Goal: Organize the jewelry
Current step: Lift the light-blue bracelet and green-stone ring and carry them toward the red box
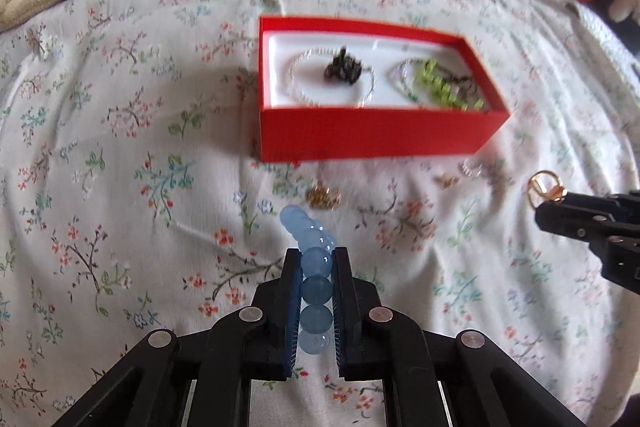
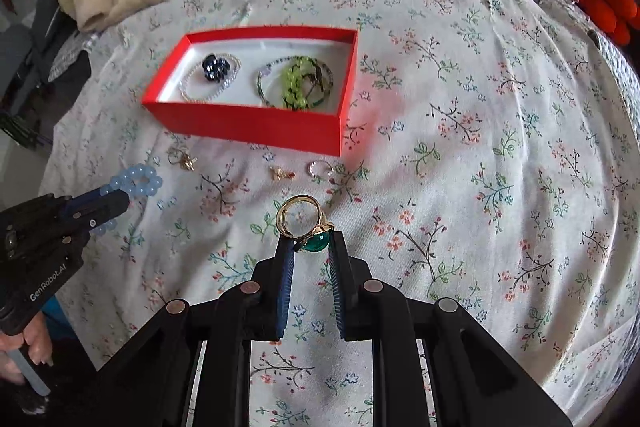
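Both tongs are loaded: my left tongs (image 1: 316, 269) are pinched narrow on a pale blue bead bracelet (image 1: 314, 255), its beads lined up between the pads and the free loop sticking out past the tips, while my right tongs (image 2: 311, 241) are nipped on a gold ring with a green stone (image 2: 306, 223), gripped at the stone end with the band standing clear above the tips. Both pieces hang above the floral bedspread (image 2: 480, 147), on the near side of the red box (image 2: 256, 123).

I judge the bracelet light and floppy, likely strung on elastic, and the round glossy beads could roll or squirt out of a flat pinch; catching several beads in a row, as now, looks the safest hold. The ring is small, stiff and smooth, and the domed stone gives the pads little to bite, so I would keep it level and not swing it.

The box has a white lining (image 2: 248, 47) and already carries jewelry: on its left a clear bead strand (image 2: 192, 89) with a dark cluster piece (image 2: 216, 67) on top, on its right a tangle of green bead bracelets (image 2: 296, 83). Three small gold and silver pieces (image 2: 282, 173) lie loose on the bedspread just near of the box, not yet put away
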Demonstrator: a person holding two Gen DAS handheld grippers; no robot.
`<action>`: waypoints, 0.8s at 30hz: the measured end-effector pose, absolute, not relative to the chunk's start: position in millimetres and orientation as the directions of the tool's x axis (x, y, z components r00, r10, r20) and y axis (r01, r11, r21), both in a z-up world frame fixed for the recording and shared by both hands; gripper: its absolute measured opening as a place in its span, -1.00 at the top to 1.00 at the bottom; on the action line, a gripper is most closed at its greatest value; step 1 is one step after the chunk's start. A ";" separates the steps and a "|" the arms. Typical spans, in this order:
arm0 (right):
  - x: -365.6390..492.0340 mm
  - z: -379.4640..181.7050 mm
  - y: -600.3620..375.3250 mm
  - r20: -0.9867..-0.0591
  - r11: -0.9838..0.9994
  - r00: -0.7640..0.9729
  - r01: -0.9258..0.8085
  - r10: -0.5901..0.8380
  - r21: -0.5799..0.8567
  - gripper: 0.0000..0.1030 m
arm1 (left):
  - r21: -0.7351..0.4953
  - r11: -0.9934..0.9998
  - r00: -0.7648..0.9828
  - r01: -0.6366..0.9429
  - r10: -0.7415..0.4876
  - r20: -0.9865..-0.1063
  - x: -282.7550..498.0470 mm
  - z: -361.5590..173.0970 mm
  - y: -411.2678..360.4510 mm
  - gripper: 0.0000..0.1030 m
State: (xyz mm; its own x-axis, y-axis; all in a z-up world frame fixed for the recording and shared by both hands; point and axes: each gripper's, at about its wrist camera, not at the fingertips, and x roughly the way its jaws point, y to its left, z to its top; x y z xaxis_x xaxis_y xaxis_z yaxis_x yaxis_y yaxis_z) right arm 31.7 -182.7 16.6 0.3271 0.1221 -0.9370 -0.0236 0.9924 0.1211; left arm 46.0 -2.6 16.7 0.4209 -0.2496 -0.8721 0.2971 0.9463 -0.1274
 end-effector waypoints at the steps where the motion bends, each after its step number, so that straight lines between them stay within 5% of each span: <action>1: 33.8 19.5 -182.3 -0.934 0.991 0.334 -0.021 0.129 0.130 0.63 | -0.135 0.946 0.425 0.295 -0.257 -0.868 47.8 20.0 -2.2 0.84; 24: 85.6 32.7 -169.3 -0.881 0.981 0.437 -0.013 0.180 0.194 0.63 | -0.192 0.937 0.525 0.293 -0.326 -0.786 102.0 43.1 -7.5 0.84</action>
State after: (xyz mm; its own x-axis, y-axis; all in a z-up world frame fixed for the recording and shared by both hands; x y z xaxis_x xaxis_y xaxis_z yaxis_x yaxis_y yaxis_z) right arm 85.6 -169.3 32.7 0.4367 0.1797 -0.8815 -0.0125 0.9810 0.1937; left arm 102.0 -7.5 43.1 0.5249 -0.3257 -0.7863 0.2929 0.9366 -0.1924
